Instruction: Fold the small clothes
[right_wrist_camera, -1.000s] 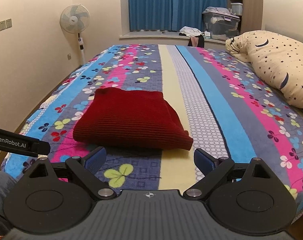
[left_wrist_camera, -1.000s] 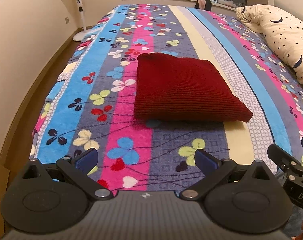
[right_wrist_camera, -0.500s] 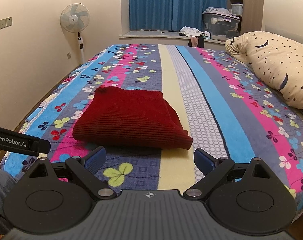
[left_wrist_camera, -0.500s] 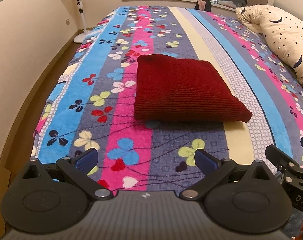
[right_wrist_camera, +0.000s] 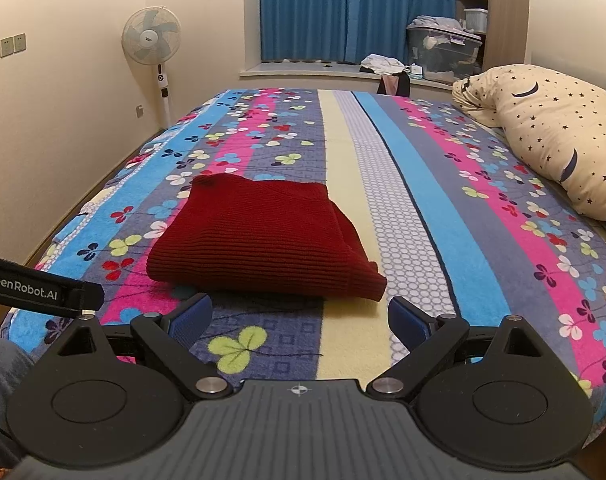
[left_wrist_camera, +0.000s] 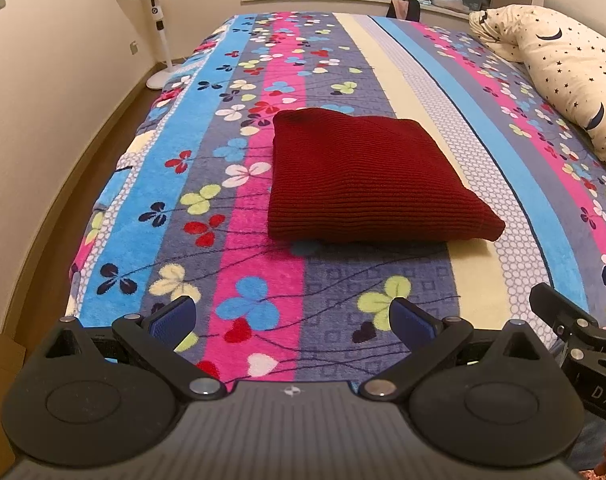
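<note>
A dark red ribbed knit garment (left_wrist_camera: pixel 363 180) lies folded into a neat rectangle on the flowered striped bedspread (left_wrist_camera: pixel 207 264). It also shows in the right wrist view (right_wrist_camera: pixel 259 236). My left gripper (left_wrist_camera: pixel 293 318) is open and empty, held over the near end of the bed, short of the garment. My right gripper (right_wrist_camera: pixel 299 318) is open and empty, just in front of the garment's near edge. Part of the right gripper (left_wrist_camera: pixel 575 332) shows at the right edge of the left wrist view.
A cream pillow with stars and moons (right_wrist_camera: pixel 559 148) lies along the bed's right side. A standing fan (right_wrist_camera: pixel 153 56) is at the far left by the wall. Blue curtains (right_wrist_camera: pixel 343 8) and storage boxes (right_wrist_camera: pixel 443 52) are at the back.
Both grippers have tilted up slightly, so the garment sits a little lower in both views. The garment has not moved.
</note>
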`<move>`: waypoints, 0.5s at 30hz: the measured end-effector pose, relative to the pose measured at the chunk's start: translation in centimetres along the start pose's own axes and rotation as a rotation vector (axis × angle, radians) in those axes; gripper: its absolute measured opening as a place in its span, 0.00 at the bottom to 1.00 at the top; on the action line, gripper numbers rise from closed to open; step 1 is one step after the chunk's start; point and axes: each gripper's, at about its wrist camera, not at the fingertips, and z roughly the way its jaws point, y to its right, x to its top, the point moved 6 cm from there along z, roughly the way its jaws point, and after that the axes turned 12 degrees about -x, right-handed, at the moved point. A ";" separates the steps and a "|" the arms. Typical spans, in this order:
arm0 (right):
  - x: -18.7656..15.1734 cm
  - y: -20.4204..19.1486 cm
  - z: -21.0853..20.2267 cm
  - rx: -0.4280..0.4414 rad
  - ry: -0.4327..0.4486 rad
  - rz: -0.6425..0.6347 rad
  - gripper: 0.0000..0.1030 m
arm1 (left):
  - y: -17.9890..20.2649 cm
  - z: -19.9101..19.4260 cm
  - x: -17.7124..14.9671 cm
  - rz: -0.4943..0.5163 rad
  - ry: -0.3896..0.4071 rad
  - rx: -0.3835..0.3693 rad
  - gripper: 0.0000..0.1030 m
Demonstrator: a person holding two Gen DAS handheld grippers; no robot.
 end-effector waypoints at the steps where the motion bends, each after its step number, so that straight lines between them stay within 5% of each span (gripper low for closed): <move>1: 0.0 0.0 0.0 0.001 0.000 -0.002 0.92 | 0.0 0.0 0.0 -0.001 0.001 0.000 1.00; 15: 0.0 -0.2 0.0 0.000 -0.001 -0.003 0.92 | 0.3 0.0 0.3 0.022 -0.001 0.006 1.00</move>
